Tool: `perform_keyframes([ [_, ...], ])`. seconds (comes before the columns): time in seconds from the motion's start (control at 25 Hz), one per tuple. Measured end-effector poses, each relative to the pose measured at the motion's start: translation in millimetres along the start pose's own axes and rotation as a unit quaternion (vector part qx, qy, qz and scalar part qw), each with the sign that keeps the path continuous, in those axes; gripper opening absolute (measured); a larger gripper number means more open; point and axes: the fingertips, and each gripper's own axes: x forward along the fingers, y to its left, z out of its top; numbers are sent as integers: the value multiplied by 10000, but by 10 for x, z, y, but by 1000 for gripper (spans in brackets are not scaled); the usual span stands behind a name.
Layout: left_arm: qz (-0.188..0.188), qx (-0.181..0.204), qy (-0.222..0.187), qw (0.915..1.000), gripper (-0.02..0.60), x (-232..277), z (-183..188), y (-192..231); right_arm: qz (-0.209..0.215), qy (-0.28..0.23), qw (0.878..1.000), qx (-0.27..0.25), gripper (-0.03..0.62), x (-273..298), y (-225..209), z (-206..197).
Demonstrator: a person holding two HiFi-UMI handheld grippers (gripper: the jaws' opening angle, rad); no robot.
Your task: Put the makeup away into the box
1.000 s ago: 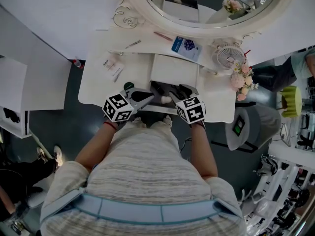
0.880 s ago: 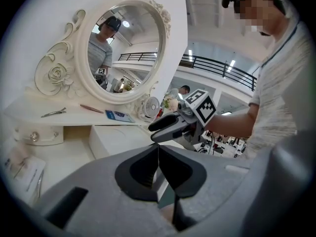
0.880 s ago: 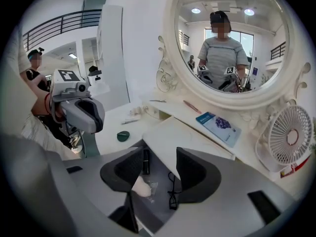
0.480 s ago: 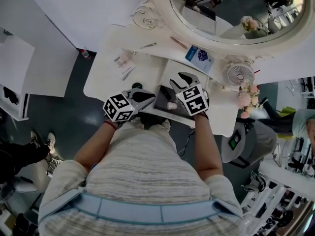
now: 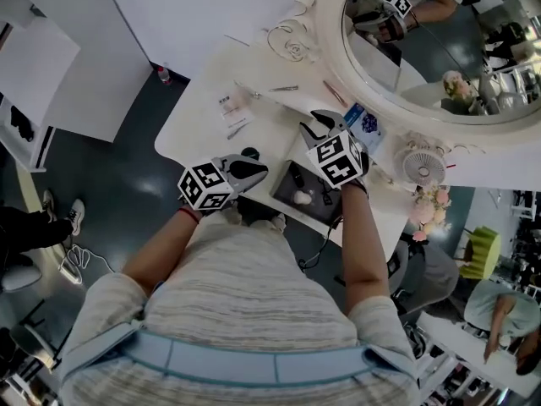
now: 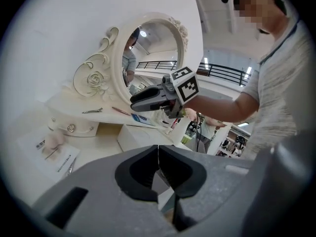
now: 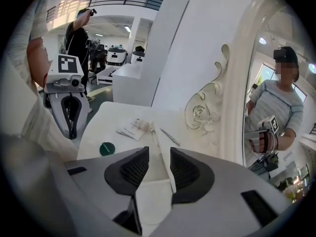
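Reaching out for the next piece of makeup to box.

Head view: finds the right gripper (image 5: 314,126) out over the back of the table (image 5: 190,134) near the mirror frame. Finds the left gripper (image 5: 259,168) at the front edge beside the open box (image 5: 314,212), a pale rounded item (image 5: 302,198) already inside. Spots a metal clip (image 5: 284,89) and a pencil (image 5: 336,94) by the back edge.
Left gripper view: shows jaws pressed together, holding nothing.
Right gripper view: shows jaws parted though just narrowed, nothing between them, and a green disc (image 7: 107,148) near the front edge.
Better to reopen wider, come down across one item's middle, close firmly, then carry it to the box.
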Motion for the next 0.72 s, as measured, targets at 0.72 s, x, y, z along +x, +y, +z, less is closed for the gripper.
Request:
perform_keyframes([
  [0.72,405,-408,-154,9982,15,-235,-88,323,307,448,9862,-1566,109,874,-249,225],
])
